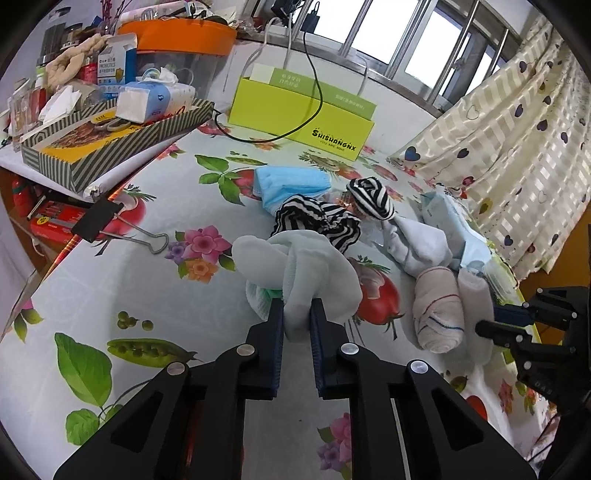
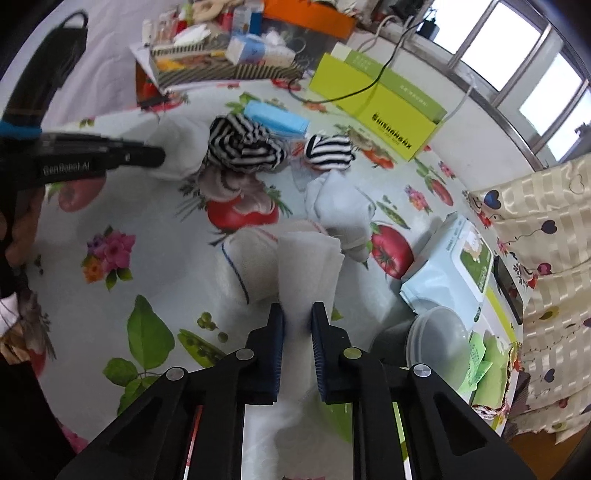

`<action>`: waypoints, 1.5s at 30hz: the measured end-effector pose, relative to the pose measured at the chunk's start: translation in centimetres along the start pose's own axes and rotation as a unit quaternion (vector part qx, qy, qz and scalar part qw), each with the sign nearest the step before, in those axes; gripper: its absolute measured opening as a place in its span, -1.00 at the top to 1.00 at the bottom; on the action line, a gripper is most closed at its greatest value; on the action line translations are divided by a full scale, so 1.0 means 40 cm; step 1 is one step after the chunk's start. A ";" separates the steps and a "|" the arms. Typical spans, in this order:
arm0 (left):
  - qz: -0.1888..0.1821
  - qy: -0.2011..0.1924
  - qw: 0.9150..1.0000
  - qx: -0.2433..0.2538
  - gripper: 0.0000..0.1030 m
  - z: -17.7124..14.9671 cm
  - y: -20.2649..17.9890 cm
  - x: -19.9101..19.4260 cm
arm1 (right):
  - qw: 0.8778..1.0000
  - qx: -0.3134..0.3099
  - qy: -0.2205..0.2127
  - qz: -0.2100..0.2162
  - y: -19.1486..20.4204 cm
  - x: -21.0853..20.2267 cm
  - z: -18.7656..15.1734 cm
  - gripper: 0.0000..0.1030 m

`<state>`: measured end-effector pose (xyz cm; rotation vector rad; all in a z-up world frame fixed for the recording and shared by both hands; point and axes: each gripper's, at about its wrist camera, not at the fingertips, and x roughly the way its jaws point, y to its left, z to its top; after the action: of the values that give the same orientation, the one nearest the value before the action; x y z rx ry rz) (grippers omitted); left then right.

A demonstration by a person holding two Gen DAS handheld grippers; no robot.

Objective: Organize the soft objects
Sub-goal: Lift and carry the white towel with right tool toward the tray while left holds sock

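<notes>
Left wrist view: floral tablecloth under window; both claws clamp white socks.

I see a lime-green box at the back of the floral tablecloth, a black cable draped over it. A striped tray holds a tissue pack and scissors. A binder clip grips the table's edge. Heart-print curtain hangs beside it.
</notes>
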<state>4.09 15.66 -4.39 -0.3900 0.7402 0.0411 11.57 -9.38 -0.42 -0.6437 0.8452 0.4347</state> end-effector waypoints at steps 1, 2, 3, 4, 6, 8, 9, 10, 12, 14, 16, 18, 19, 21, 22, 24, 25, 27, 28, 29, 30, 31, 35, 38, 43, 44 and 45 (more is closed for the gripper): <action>-0.001 -0.001 1.000 0.000 0.73 0.000 -0.003 -0.004 | 1.000 0.004 -0.006 0.001 -0.003 -0.007 0.001 0.73; -0.003 -0.003 1.000 0.001 0.73 0.000 -0.006 -0.008 | 1.000 0.009 -0.012 0.002 -0.006 -0.015 0.000 0.73; -0.004 -0.005 1.000 0.001 0.73 0.000 -0.007 -0.012 | 1.000 0.015 -0.021 0.003 -0.011 -0.025 -0.002 0.74; -0.005 -0.007 1.000 0.001 0.73 0.001 -0.010 -0.018 | 0.999 0.020 -0.027 0.004 -0.013 -0.032 -0.002 0.74; -0.008 -0.012 1.000 0.002 0.73 0.002 -0.016 -0.030 | 0.998 0.032 -0.044 0.009 -0.022 -0.051 -0.005 0.74; -0.012 -0.018 1.000 0.004 0.73 0.004 -0.025 -0.045 | 0.996 0.048 -0.067 0.019 -0.030 -0.075 -0.007 0.74; -0.014 -0.020 1.000 0.005 0.73 0.005 -0.030 -0.051 | 0.995 0.055 -0.079 0.024 -0.033 -0.087 -0.009 0.74; -0.016 -0.024 1.000 0.008 0.73 0.006 -0.037 -0.060 | 0.994 0.061 -0.087 0.027 -0.036 -0.096 -0.010 0.74; -0.020 -0.031 0.999 0.014 0.73 0.007 -0.050 -0.074 | 0.991 0.073 -0.105 0.035 -0.040 -0.115 -0.014 0.74; -0.025 -0.037 0.999 0.020 0.73 0.009 -0.064 -0.088 | 0.989 0.085 -0.118 0.041 -0.042 -0.125 -0.018 0.74; -0.030 -0.040 0.998 0.025 0.73 0.008 -0.081 -0.097 | 0.986 0.096 -0.127 0.050 -0.042 -0.132 -0.023 0.74; -0.035 -0.041 0.998 0.032 0.73 0.007 -0.100 -0.104 | 0.984 0.102 -0.134 0.056 -0.041 -0.135 -0.029 0.74; -0.035 -0.041 0.998 0.035 0.73 0.007 -0.107 -0.107 | 0.983 0.104 -0.137 0.060 -0.040 -0.138 -0.033 0.74; -0.038 -0.042 0.997 0.043 0.73 0.005 -0.125 -0.113 | 0.982 0.108 -0.144 0.062 -0.041 -0.146 -0.039 0.74; -0.039 -0.042 0.997 0.046 0.73 0.004 -0.133 -0.115 | 0.981 0.109 -0.146 0.062 -0.044 -0.147 -0.042 0.74; -0.038 -0.045 0.997 0.055 0.73 0.001 -0.153 -0.120 | 0.980 0.115 -0.153 0.062 -0.049 -0.156 -0.049 0.74; -0.038 -0.047 0.996 0.059 0.73 -0.001 -0.162 -0.122 | 0.979 0.117 -0.156 0.062 -0.052 -0.161 -0.053 0.74; -0.040 -0.048 0.996 0.066 0.73 -0.004 -0.182 -0.127 | 0.977 0.124 -0.163 0.061 -0.060 -0.171 -0.060 0.74; -0.041 -0.049 0.995 0.071 0.73 -0.004 -0.194 -0.129 | 0.976 0.127 -0.166 0.061 -0.063 -0.176 -0.065 0.74; -0.041 -0.051 0.995 0.077 0.73 -0.005 -0.207 -0.132 | 0.975 0.130 -0.169 0.062 -0.066 -0.180 -0.069 0.74; -0.042 -0.051 0.995 0.080 0.73 -0.005 -0.216 -0.133 | 0.974 0.134 -0.173 0.061 -0.070 -0.187 -0.073 0.74; -0.044 -0.052 0.994 0.084 0.73 -0.005 -0.226 -0.135 | 0.973 0.135 -0.175 0.061 -0.074 -0.192 -0.077 0.74; -0.052 -0.054 0.992 0.099 0.73 -0.003 -0.261 -0.139 | 0.970 0.141 -0.188 0.059 -0.083 -0.213 -0.087 0.74; -0.057 -0.053 0.991 0.106 0.73 -0.001 -0.284 -0.140 | 0.968 0.145 -0.196 0.058 -0.090 -0.225 -0.094 0.74; -0.060 -0.057 0.989 0.119 0.73 0.002 -0.317 -0.145 | 0.965 0.153 -0.207 0.056 -0.103 -0.241 -0.107 0.74; -0.061 -0.057 0.989 0.122 0.73 0.003 -0.323 -0.146 | 0.964 0.155 -0.210 0.055 -0.106 -0.244 -0.110 0.74; -0.062 -0.058 0.989 0.125 0.73 0.004 -0.332 -0.146 | 0.963 0.157 -0.212 0.054 -0.111 -0.247 -0.114 0.74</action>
<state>2.16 3.99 4.01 -0.1908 0.5968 -0.1440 5.79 -16.69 6.75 -0.1959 0.5243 0.5022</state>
